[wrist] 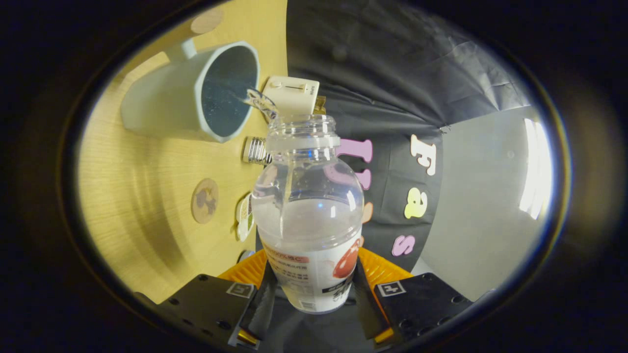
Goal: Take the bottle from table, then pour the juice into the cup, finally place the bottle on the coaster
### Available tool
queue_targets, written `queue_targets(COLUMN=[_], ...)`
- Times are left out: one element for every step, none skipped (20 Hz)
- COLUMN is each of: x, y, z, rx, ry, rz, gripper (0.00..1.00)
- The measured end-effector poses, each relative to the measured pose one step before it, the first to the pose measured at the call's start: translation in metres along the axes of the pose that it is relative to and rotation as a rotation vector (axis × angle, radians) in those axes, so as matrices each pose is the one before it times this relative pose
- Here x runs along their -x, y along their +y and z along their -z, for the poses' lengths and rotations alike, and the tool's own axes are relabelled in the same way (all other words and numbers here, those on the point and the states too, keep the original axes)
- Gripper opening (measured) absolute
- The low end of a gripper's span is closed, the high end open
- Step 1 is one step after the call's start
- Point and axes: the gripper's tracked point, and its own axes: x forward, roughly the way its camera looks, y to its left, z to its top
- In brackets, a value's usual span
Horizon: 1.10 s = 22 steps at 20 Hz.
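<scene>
Gripper clamped on bottle, label unreadable, above cup

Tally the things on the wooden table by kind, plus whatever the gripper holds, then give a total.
Bottle, clamped between the gripper fingers, pouring: 1
Cup: 1
Round coasters: 2
Bottle cap: 1
White box beyond the bottle's mouth: 1
Total: 6

A recording booth, not a home, black cloth wall filling the upper right of the frame, pale wood counter at left, plain grey panel at right
</scene>
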Motion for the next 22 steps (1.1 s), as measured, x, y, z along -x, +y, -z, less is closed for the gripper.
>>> queue_targets(x=[0.00054,-0.00049,0.00066,-0.00077,0.00009,-0.00127,-0.00031,0.00007,0.00025,-0.00053,0.00079,0.00045,0.00045,-0.00021,0.00066,-0.00080,0.00003,-0.00030,0.00065,-0.00077,-0.00074,-0.00101], y=[-0.00103,-0.00087,-0.00048,-0.00115,-0.00080,-0.00157,-0.00153,-0.00118,-0.00043,-0.00037,-0.00019,-0.00103,-0.00067,-0.00064,-0.00050,-0.00074,-0.00103,-0.00122,-0.00124,-0.00060,-0.00144,-0.00154], z=[-0.00055,0.00030,-0.00056,-0.00057,-0.00076,-0.00038,-0.00050,-0.00033,-0.00041,-0.00032,0.00043,-0.00042,0.00015,0.00025,0.00046,0.00026,-0.00010,0.00056,-0.00024,0.00016,0.00068,0.00030], rx=[0.00156,0.00218,0.00378,0.00526,0.00782,0.00976,0.01252,0.00909,0.00422,0.00012,-0.00099,0.00147,0.00426,0.00465,0.00456,0.00574,0.00725,0.00946,0.00774,0.00550,0.00642,0.00721], ry=[-0.00099,-0.00171,-0.00240,-0.00290,-0.00373,-0.00509,-0.00399,-0.00407,-0.00260,-0.00049,-0.00034,-0.00131,-0.00237,-0.00302,-0.00070,-0.00161,-0.00162,-0.00146,-0.00172,-0.00156,-0.00152,-0.00277], rz=[0.00522,0.00544,0.00480,0.00624,0.00629,0.00716,0.00742,0.00725,0.00288,-0.00006,-0.00229,0.00087,0.00312,0.00264,0.00229,0.00277,0.00450,0.00517,0.00557,0.00422,0.00436,0.00628], gripper=[0.75,0.75,0.75,0.75,0.75,0.75,0.75,0.75,0.75,0.75,0.75,0.75,0.75,0.75,0.75,0.75,0.75,0.75,0.75,0.75,0.75,0.75])
